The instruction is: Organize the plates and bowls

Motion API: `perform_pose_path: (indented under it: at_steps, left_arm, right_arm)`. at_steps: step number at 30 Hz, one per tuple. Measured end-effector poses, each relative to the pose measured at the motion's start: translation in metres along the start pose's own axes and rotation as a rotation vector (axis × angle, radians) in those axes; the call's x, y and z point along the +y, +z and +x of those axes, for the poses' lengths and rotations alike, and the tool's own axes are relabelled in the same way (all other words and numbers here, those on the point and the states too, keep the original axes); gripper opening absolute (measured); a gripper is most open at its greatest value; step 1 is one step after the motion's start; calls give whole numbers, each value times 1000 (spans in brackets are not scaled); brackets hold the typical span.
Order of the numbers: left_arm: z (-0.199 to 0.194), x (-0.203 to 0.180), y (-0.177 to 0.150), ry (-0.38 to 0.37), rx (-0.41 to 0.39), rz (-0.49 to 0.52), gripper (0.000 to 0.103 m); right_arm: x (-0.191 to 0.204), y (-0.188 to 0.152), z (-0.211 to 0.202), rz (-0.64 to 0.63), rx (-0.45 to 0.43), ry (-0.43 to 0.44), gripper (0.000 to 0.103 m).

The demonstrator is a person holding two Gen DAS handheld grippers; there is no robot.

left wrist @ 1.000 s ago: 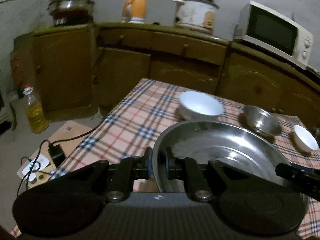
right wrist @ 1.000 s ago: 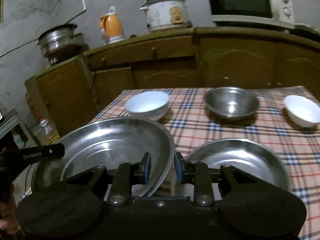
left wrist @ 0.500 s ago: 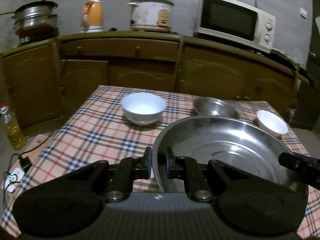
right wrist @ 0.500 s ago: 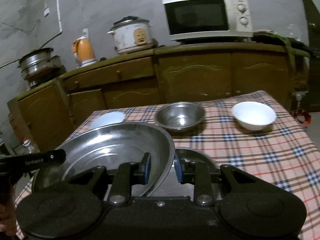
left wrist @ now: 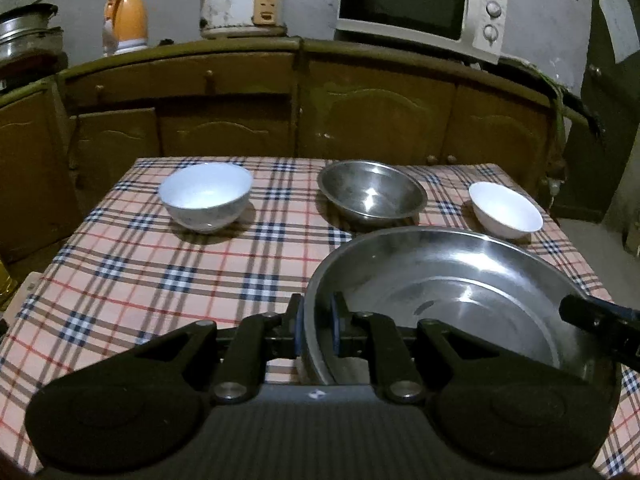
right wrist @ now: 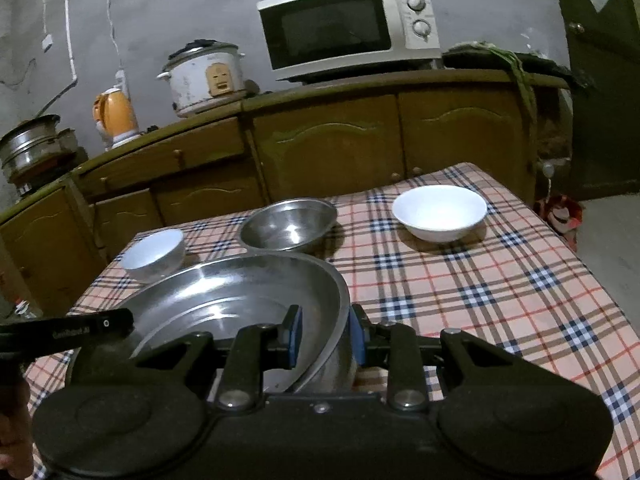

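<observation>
Right now both tongs clamp the same big steel plate, one on each side of its rim. Left tongs [left wrist: 318, 330] pinch the plate's [left wrist: 452, 292] left edge, pads tight on the metal; right tongs [right wrist: 326, 336] pinch the right edge of the plate [right wrist: 232, 292], blue pads either side of the rim. Plate is held low over the near part of the checked desk [left wrist: 160, 264], tilted a bit in right wrist view. Can't tell if a 2nd plate sits underneath, too hidden.

Behind the plate, in a row along the far side of desk: white bowl [left wrist: 205, 195] at left, steel bowl [left wrist: 372, 194] in middle, just past the plate's far rim, smaller white bowl [left wrist: 506, 209] at right. All three upright, apart from each other.

Backgrd: brown cabinets [left wrist: 360, 116] behind desk w/ microwave [left wrist: 420, 6], rice cooker [left wrist: 242, 0], orange kettle [left wrist: 125, 20], steel pots [right wrist: 30, 148] at far left on top. A hand [right wrist: 12, 420] shows at lower left edge of right wrist view.
</observation>
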State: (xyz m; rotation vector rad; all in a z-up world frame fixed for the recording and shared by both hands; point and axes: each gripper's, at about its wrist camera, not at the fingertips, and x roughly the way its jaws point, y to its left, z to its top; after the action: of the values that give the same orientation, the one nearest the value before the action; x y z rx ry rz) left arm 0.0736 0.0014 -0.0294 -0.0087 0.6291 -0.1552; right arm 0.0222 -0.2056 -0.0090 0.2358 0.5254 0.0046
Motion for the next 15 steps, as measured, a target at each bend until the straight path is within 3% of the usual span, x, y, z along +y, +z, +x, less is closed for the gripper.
perform_pose_path:
  at_steps: [15]
  left_arm:
    - [38, -10, -13, 39, 78, 23, 15]
  right_arm:
    - [-16, -22, 44, 5, 84, -16, 33]
